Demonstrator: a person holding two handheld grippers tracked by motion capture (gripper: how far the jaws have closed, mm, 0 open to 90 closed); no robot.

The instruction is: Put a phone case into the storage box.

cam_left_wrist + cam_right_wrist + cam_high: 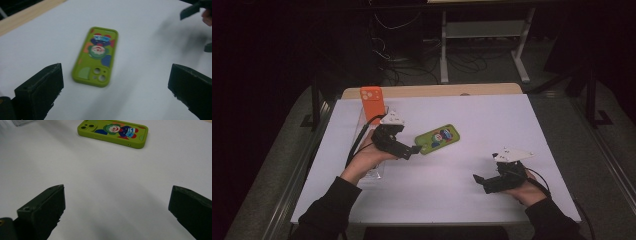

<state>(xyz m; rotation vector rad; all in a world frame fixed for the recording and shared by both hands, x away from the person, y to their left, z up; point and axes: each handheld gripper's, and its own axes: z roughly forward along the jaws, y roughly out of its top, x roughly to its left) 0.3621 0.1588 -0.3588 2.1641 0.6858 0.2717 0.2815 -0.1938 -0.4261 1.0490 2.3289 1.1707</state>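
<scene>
A: Down at the near edge of the white table (452,200), two dark sleeves come in from the bottom, one on each side. What have you got on the right?

B: The right gripper (482,181) sits low over the sheet on the near right, grey plate on top, nose pointing left. Its jaws stand wide apart with nothing between them, only bare white surface in the gap, as its own view shows.

A: And the phone case from there?

B: Well apart from it. In the right gripper view the green phone case (113,133) lies far ahead, flat on its face, clown picture up, camera holes at the left end.

A: Moving up the table, the left gripper (412,150) is held by the left hand (369,157), angled toward the right. Jaws?

B: Spread wide, empty. In the left gripper view the case lies between and beyond the two black jaws, camera end nearest, not touched by either. From above, the jaw tip comes just beside the case's near-left end; whether it brushes it, I cannot tell.

A: So the case rests flat near the table's middle, slightly tilted, left of centre.

B: Right. Behind the left hand lies a clear plastic tray (367,145) along the left edge, hard to make out.

A: Farther back, an orange phone case (372,100) sits at the far-left corner of the sheet, with the wooden table edge (432,90) beyond it.
</scene>
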